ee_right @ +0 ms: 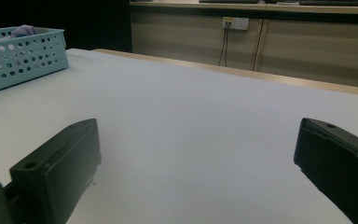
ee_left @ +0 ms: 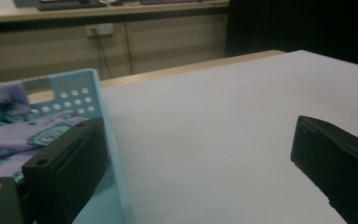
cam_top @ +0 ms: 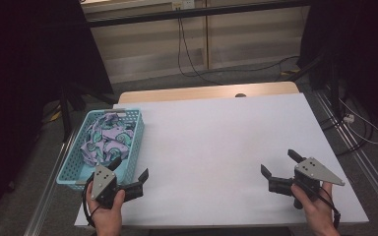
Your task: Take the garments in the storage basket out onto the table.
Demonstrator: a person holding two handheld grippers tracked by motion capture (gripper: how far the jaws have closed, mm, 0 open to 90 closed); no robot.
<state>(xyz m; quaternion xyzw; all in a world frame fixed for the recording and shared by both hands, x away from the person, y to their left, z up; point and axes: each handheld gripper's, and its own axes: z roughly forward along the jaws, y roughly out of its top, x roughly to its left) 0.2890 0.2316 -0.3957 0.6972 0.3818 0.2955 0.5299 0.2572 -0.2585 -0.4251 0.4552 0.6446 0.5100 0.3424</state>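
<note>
Wide-open left gripper (cam_top: pixel 130 168) straddles the basket (cam_top: pixel 74 164) wall; steer both jaws inside onto the patterned cloth (cam_top: pixel 104 140).

A white table (cam_top: pixel 226 147) stands before wooden cabinets (cam_top: pixel 236 34) with dangling cables (cam_top: pixel 187 54).

The high view looks forward and down on the whole white table (cam_top: pixel 216 147) from the person's side. Each gripper view sits low and close over the table, facing the far wall. All three share the blue basket (cam_top: pixel 74 169) at the table's left edge.
</note>
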